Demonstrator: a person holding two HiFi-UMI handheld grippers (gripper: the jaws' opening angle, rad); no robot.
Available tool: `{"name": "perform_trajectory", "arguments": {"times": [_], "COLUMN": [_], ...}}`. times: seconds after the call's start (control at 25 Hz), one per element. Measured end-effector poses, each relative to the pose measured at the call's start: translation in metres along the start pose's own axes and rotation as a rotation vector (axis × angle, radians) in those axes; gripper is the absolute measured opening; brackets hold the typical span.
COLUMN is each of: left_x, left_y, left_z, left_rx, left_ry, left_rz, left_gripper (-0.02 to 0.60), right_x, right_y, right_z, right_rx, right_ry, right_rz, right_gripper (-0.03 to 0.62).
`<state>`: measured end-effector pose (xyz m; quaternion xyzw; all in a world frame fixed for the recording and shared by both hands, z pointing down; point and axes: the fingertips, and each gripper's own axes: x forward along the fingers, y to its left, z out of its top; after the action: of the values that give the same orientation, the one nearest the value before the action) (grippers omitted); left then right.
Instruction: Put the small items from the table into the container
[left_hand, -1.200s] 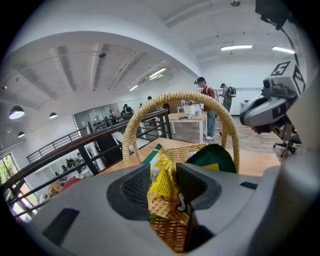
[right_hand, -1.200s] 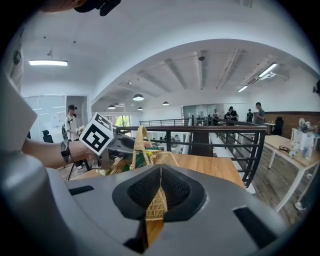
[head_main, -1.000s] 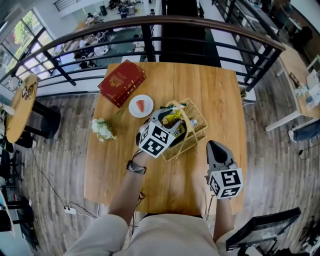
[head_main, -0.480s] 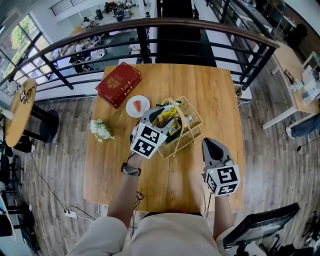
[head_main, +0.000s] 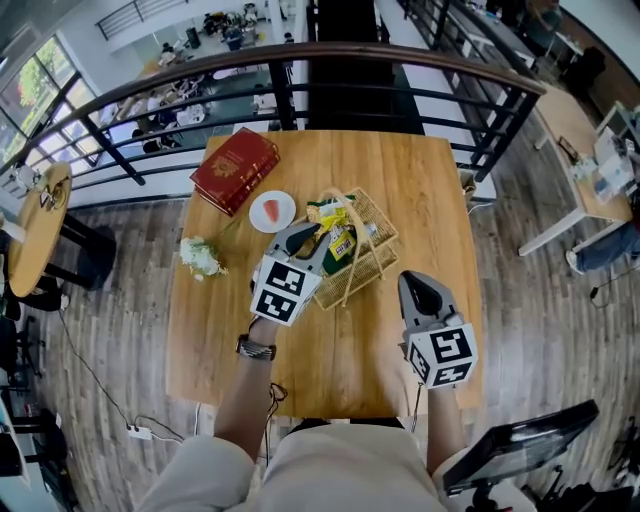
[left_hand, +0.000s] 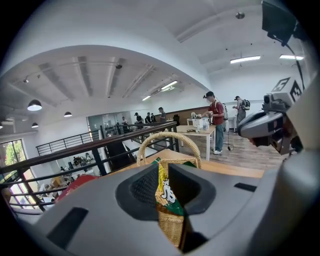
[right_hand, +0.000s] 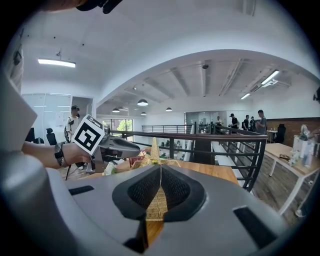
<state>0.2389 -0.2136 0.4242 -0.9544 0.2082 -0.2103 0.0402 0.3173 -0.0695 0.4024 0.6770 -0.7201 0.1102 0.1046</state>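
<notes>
A wicker basket (head_main: 378, 243) with an arched handle stands mid-table on the wooden table (head_main: 425, 175), with a yellow-green snack packet (head_main: 340, 236) and other packets inside. My left gripper (head_main: 300, 237) hovers just off the basket's near-left rim. Its jaws are closing, a narrow gap still shows, and nothing is between them. In the left gripper view (left_hand: 165, 172) the packet (left_hand: 165, 189) and the basket (left_hand: 170, 228) show through that gap. My right gripper (head_main: 415, 284) is shut and empty, right of the basket and nearer me. The right gripper view (right_hand: 160, 172) shows the basket (right_hand: 156, 204) ahead and the left gripper (right_hand: 136, 148) beside it.
A red book (head_main: 235, 168) lies at the table's far left corner, a white plate (head_main: 271, 211) with a red slice beside it, and a bunch of white flowers (head_main: 200, 257) at the left edge. A black railing (head_main: 300, 62) runs behind the table. People stand far off.
My left gripper has drawn back from over the basket toward me and risen, and its jaws have narrowed. The right gripper has shifted a little and stays shut.
</notes>
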Motion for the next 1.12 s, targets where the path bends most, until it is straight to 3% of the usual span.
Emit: {"name": "perform_trajectory", "arguments": {"times": [0.32,0.6,1.12], "left_x": [-0.051,-0.113,-0.206], "left_y": [-0.016,-0.035,-0.067], "left_z": [0.021,0.035,0.048], "left_rx": [-0.02,-0.069,-0.094], "left_ry": [-0.087,-0.218,-0.332], "left_rz": [0.033,0.048,0.007], "left_gripper": [0.009,0.008,0.008], "right_x": [-0.026,-0.05,-0.086], "right_y": [0.03,0.063,0.118], "right_z": [0.023,0.037,0.068], "right_rx": [-0.039,-0.058,-0.104], "right_ry": [-0.04,-0.08,-0.152], "right_rz": [0.015,0.02,0.032], "right_gripper": [0.017,0.017,0.017]}}
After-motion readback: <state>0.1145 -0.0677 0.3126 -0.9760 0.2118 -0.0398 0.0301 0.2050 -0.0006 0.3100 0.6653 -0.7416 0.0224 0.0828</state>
